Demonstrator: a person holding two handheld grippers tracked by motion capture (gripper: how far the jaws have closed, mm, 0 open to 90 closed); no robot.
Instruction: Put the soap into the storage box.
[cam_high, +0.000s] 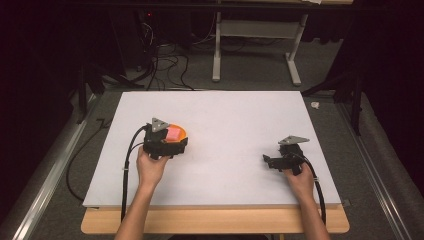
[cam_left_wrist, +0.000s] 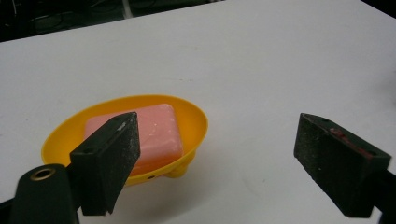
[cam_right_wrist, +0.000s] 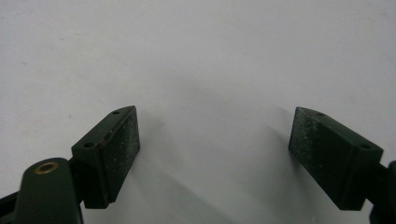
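Between the jaws of the left tongs (cam_left_wrist: 217, 154) there is only bare desk: they stand spread, pinching nothing. In the left gripper view the left-hand pad (cam_left_wrist: 122, 151) overlaps the near side of a pink bar of soap (cam_left_wrist: 156, 130), but whether it touches the bar cannot be told. The soap lies flat inside a yellow oval soap dish (cam_left_wrist: 196, 123), which stands on the white desk (cam_left_wrist: 280, 60). From the high view the left tongs (cam_high: 172, 142) sit over the near edge of the soap dish (cam_high: 181, 131) on the desk's left half, with the soap (cam_high: 174, 132) showing just beyond them, and the person's left hand (cam_high: 150, 167) grips the tool from below.

Well apart, on the right half of the desk (cam_high: 230, 115), the right tongs (cam_high: 267, 160) are held low by the right hand (cam_high: 300, 180). In the right gripper view the right tongs (cam_right_wrist: 214, 140) are also spread, with bare white surface between them.
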